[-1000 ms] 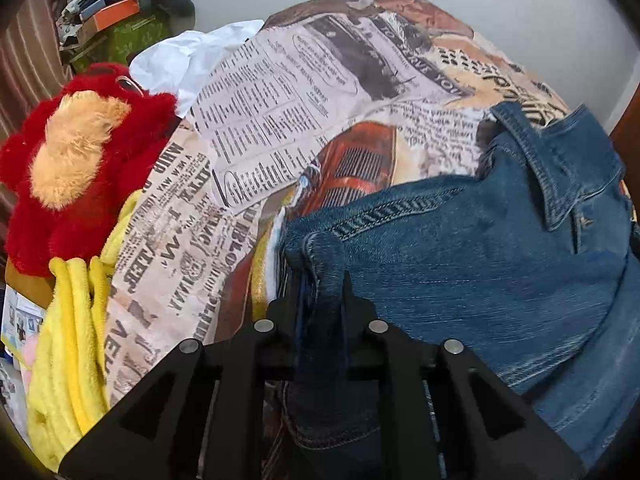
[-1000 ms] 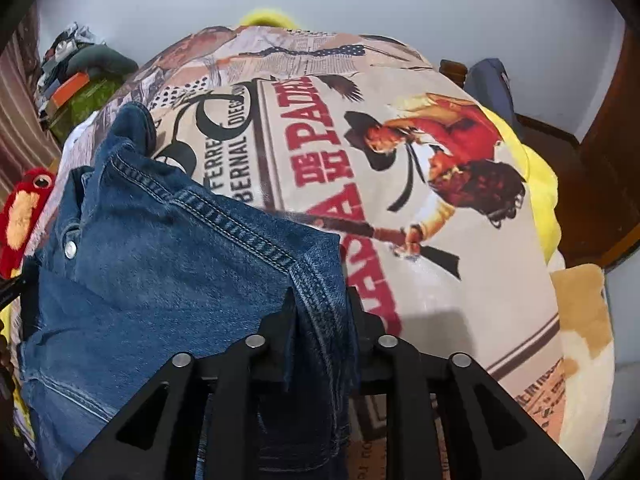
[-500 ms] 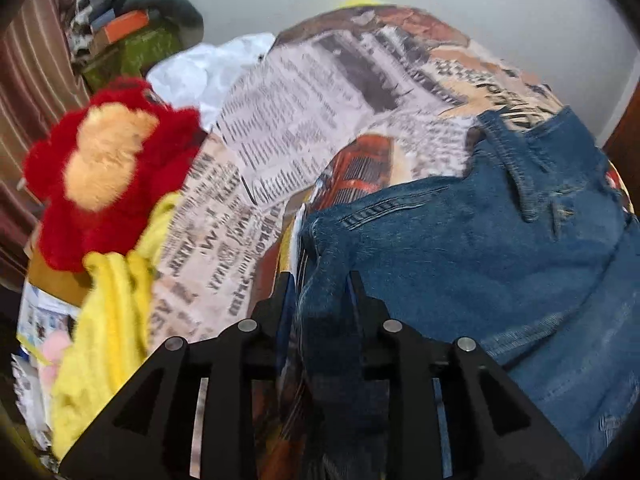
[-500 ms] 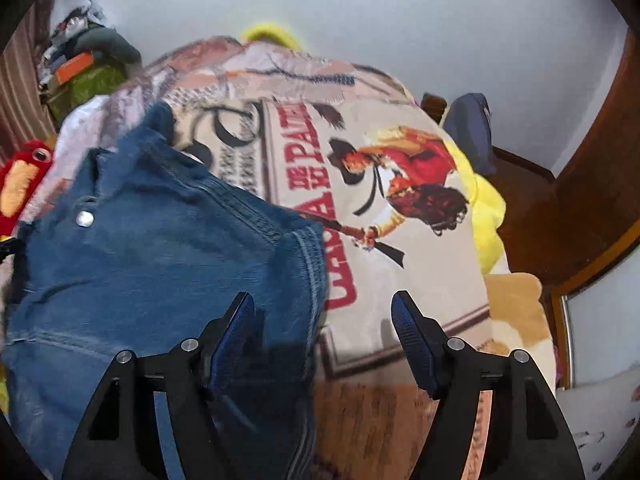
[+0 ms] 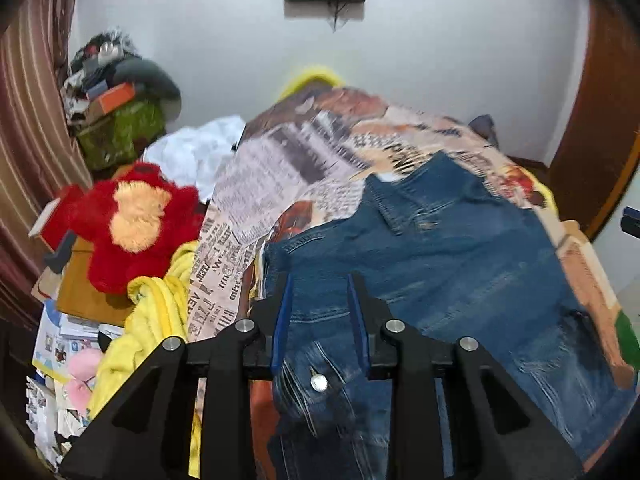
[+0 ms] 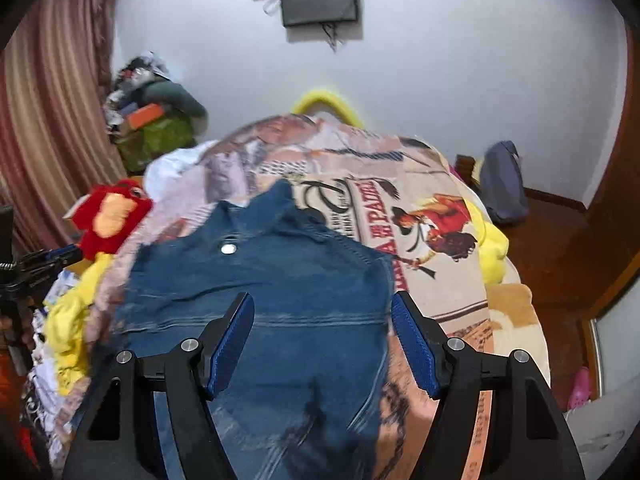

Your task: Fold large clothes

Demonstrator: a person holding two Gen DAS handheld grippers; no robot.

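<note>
**Letting go of the denim cleanly after a fold**

A bed (image 6: 452, 280) covered in a newspaper-and-poster print fills both views, with a striped curtain (image 5: 28, 128) at the far left and a white wall behind. On the bed lies the denim jacket (image 5: 440, 264), spread across the middle and near part of the cover, collar pointing to the far end, one metal button (image 6: 228, 249) showing near the collar.

To the left of the jacket sit a red plush toy (image 5: 128, 216), a yellow blanket (image 5: 156, 312) and some white cloth (image 5: 192, 152).

The right gripper (image 6: 323, 344) hangs above the near half of the jacket with its jaws standing wide and nothing between them. The left gripper (image 5: 318, 320) hovers over the jacket's near left edge; its jaws are narrow but opening, and the blue pads (image 5: 280, 320) do not seem to press any cloth, though blur makes this hard to confirm.

The step in hand looks like a release after laying the fabric down. Doing it well probably means clearing both grippers straight off the cloth so that no pad drags a seam and disturbs the fold, then choosing the next pair of edges symmetrically, likely the near hem corners, so that the following fold lands square.
</note>
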